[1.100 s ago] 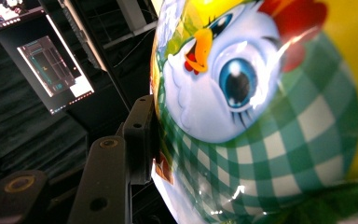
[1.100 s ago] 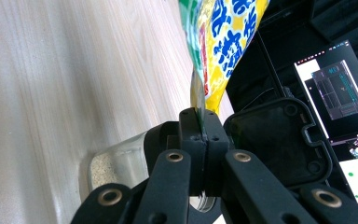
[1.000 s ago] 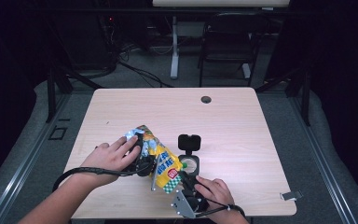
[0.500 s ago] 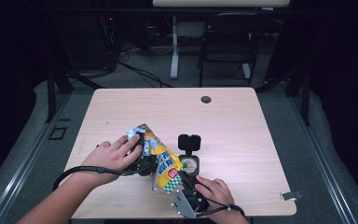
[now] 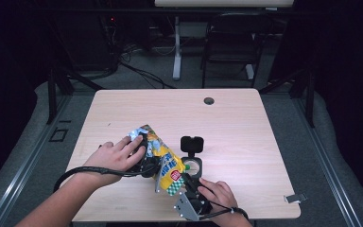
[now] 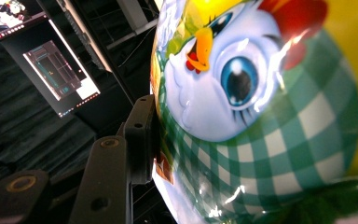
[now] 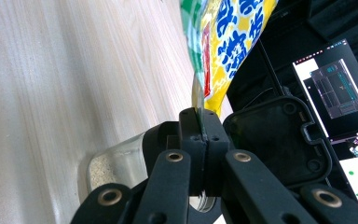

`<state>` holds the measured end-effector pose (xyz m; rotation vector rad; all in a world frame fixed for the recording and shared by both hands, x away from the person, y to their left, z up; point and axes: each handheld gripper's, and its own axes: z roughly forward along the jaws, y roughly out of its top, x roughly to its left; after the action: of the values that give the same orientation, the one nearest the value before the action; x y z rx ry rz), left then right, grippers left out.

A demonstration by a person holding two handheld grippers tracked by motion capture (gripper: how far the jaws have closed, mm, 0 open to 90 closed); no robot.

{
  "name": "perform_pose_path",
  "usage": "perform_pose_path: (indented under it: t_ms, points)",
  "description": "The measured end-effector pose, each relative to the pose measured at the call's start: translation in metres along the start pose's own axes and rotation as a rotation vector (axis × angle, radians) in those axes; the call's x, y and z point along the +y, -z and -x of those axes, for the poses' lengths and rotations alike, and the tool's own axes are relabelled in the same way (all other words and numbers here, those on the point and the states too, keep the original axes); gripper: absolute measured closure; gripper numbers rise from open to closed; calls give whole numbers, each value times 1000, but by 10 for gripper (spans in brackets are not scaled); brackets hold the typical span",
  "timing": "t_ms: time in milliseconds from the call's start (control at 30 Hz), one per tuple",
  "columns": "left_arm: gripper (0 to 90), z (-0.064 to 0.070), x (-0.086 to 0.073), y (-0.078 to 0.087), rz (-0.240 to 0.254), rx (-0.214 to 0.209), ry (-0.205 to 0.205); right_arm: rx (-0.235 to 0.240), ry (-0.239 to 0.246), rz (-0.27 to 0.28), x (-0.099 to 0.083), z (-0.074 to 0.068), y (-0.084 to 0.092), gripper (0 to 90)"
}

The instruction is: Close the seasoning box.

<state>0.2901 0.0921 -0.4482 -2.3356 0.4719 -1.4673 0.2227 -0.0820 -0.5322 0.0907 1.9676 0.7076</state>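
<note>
Your right gripper point(image 7: 199, 122) has its jaws pinched shut on the lower edge of the glossy yellow-and-green foil snack bag point(image 5: 163, 158); your left gripper point(image 5: 144, 158) clamps the bag's upper part, one jaw flat against its chequered print; just beyond stands a clear plastic container with open black lid point(image 5: 192, 152) on the pale wooden table point(image 5: 236, 127).

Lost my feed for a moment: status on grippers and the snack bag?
Both grippers shut on snack bag: left gripper, right gripper pinching its edge. Bag held over open clear container.
</note>
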Motion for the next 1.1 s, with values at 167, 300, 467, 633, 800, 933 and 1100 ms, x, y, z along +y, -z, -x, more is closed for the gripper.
perform_pose_path:
  t_ms: [167, 300, 467, 633, 800, 933, 1100]
  points:
    - [559, -2, 1, 0, -2, 6, -10, -2, -3, 4, -1, 0, 0, 900]
    - [561, -4, 2, 1, -1, 0, -13, -7, 2, -13, -1, 1, 1, 900]
    - [567, -4, 2, 1, 0, 7, -17, -1, -18, 4, -2, 0, 0, 900]
    - [569, -5, 3, 1, -8, 5, -36, 0, -19, 4, -2, -1, -1, 900]
    - [571, -6, 3, 1, -8, 1, -40, 3, -21, 5, -2, -1, -1, 899]
    - [572, -7, 4, 2, -7, 2, -41, 6, -27, 3, -2, -1, -1, 899]
    - [574, -7, 4, 1, -6, 0, -44, 5, -15, -8, -2, 0, 0, 899]
